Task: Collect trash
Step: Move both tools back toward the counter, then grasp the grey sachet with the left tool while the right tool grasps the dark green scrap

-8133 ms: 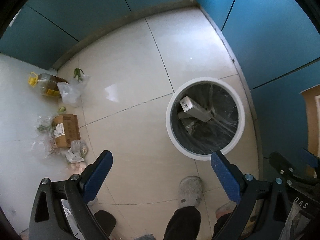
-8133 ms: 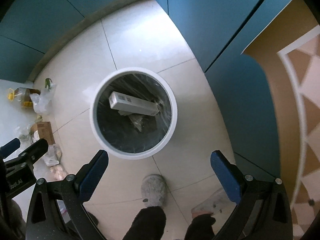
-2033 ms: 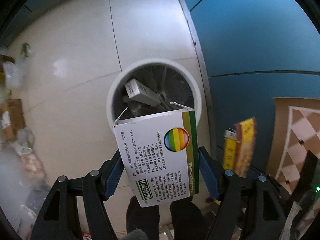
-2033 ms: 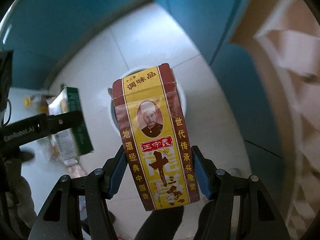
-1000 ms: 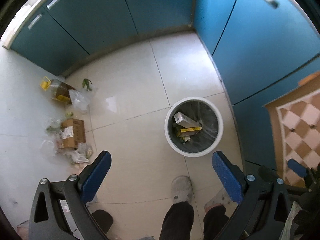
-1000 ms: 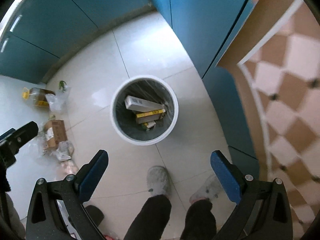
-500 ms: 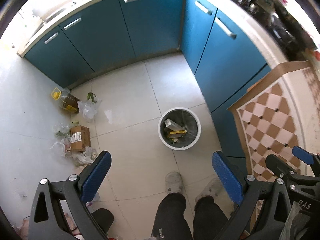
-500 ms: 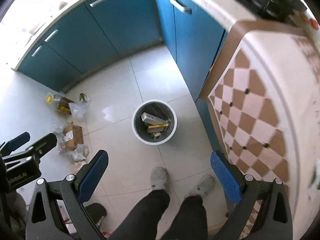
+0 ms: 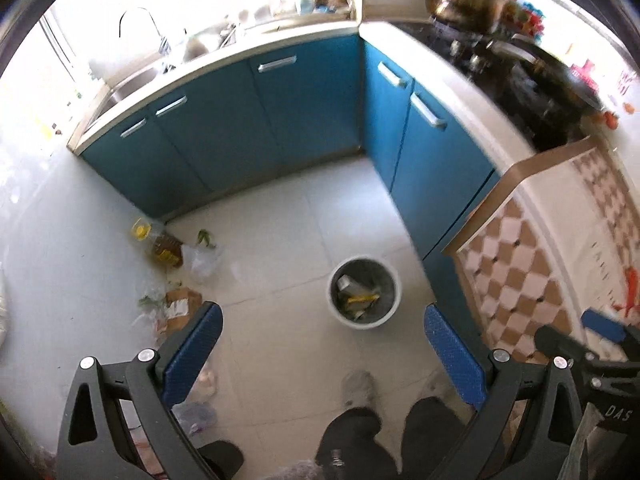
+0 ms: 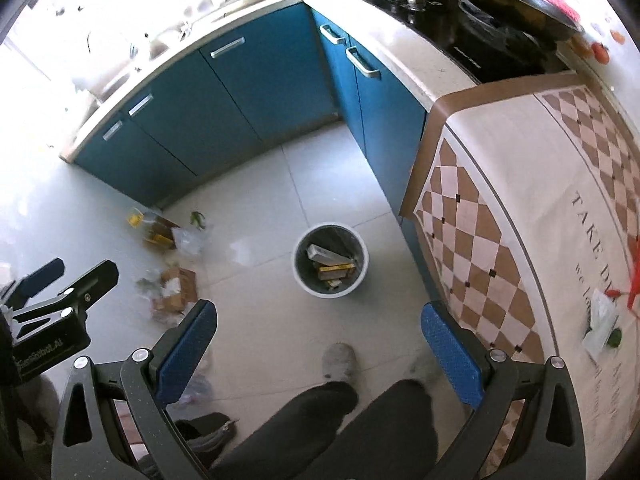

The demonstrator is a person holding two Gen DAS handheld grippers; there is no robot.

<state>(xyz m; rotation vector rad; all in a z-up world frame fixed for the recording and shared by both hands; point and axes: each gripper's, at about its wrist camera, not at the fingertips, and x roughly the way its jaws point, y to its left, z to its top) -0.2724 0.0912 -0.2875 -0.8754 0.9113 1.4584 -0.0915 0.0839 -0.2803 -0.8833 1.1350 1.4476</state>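
Observation:
A white round trash bin (image 9: 394,298) (image 10: 302,280) stands on the tiled floor far below, with several boxes inside, one yellow (image 9: 362,300) (image 10: 336,268). My left gripper (image 9: 322,354) is open and empty, high above the floor. My right gripper (image 10: 316,346) is open and empty, also high up, beside the checkered tablecloth (image 10: 520,216). A plastic-wrapped item (image 10: 600,322) lies on that cloth at the right.
Blue cabinets (image 9: 256,128) (image 10: 224,108) form a corner behind the bin. A brown carton (image 9: 180,308), plastic bags (image 9: 204,260) and an oil bottle (image 9: 162,246) lie on the floor at left. The person's legs and slippers (image 10: 340,360) are below.
Both grippers held boxes over the bin two seconds ago; those boxes now lie in the bin. Both grippers have since risen high, so counters and the table come into view.

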